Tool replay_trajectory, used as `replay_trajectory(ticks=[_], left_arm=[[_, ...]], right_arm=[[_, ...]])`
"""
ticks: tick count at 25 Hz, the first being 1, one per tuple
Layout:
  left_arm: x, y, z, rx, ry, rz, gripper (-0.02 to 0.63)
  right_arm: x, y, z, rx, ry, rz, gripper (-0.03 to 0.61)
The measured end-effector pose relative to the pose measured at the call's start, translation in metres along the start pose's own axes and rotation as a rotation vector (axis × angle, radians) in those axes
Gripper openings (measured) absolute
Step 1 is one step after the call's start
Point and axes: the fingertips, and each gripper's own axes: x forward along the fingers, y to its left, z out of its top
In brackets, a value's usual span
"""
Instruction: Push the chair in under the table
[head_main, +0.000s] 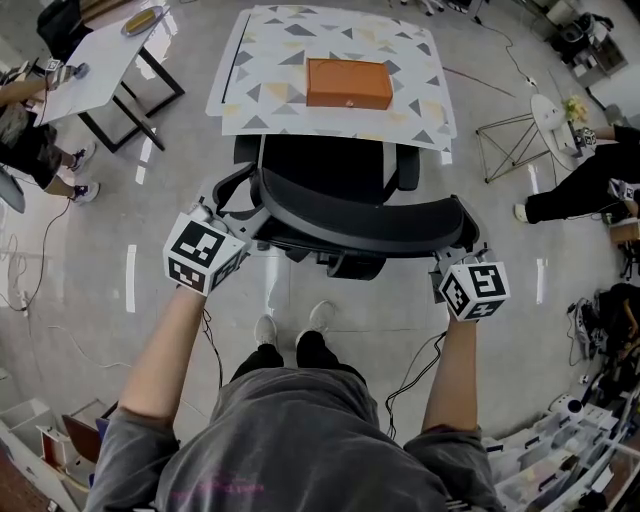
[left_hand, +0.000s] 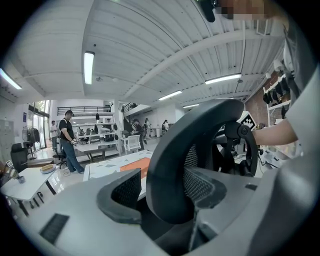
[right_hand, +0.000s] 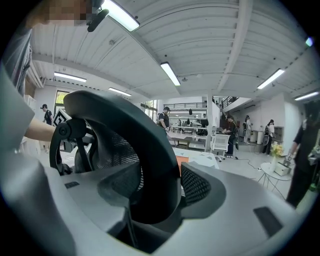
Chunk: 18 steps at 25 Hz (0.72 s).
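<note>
A black office chair (head_main: 330, 170) stands at a table with a patterned top (head_main: 270, 60), its seat partly under the near edge. An orange box (head_main: 348, 83) lies on the table. My left gripper (head_main: 235, 205) straddles the left end of the backrest rim (left_hand: 170, 165). It is open: the right pad (left_hand: 202, 185) lies against the rim and a gap shows beside the left pad (left_hand: 125, 192). My right gripper (head_main: 452, 255) is shut on the right end of the rim (right_hand: 150, 165), which sits between its pads (right_hand: 197, 185).
A white table on black legs (head_main: 100, 70) stands at the upper left with a person (head_main: 25, 140) beside it. At the right sit a person (head_main: 580, 180) and a small round table (head_main: 555, 120). Cables trail over the floor. My feet (head_main: 290, 335) are just behind the chair.
</note>
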Motion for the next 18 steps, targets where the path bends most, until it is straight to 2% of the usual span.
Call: replay_trajectory(ticks=[3,18], left_arm=[[-0.008,0.004,-0.005,-0.002,0.000,-0.002,0.268],[-0.056,0.005,-0.032,-0.009,0.019,-0.010,0.267]], right_arm=[[-0.006,0.001,-0.003,-0.017,0.011,-0.029,0.235],[-0.054,0.023,-0.016,0.036,0.007,-0.138,0.234]])
